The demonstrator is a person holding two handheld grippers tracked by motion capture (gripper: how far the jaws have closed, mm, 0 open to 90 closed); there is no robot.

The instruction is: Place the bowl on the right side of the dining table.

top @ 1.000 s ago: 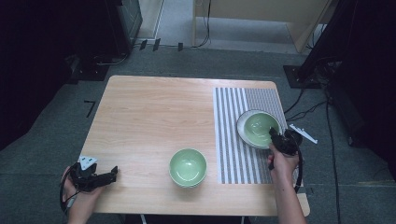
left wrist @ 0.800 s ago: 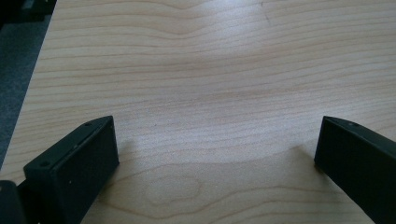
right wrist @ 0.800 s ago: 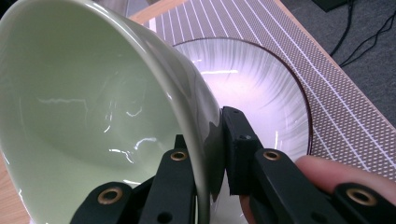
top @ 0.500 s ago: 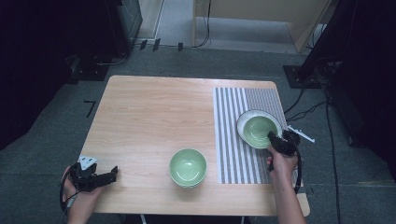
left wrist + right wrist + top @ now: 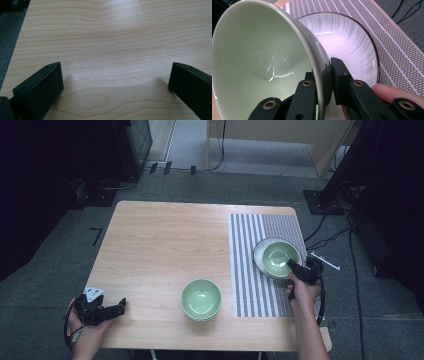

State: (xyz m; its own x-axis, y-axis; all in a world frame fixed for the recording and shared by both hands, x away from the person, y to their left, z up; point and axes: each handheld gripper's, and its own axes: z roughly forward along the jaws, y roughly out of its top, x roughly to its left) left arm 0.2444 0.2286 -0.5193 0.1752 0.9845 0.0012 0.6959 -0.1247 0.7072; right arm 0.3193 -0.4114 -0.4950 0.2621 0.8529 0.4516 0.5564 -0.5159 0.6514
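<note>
Right, we see the right gripper (image 5: 325,77) clamped on the rim of a green bowl (image 5: 264,62), one jaw inside and one outside, the bowl over a pale plate (image 5: 260,257) on the striped placemat (image 5: 250,285). The left gripper (image 5: 115,82) sits jaws wide apart over bare table (image 5: 112,37) near the front-left corner. A second green bowl (image 5: 201,298) stands mid-front, just left of the placemat.

You are working at a light wooden table (image 5: 165,245) standing on grey carpet (image 5: 60,285); beyond the table, black cables (image 5: 220,150) are trailing past a beige cabinet (image 5: 300,135).
</note>
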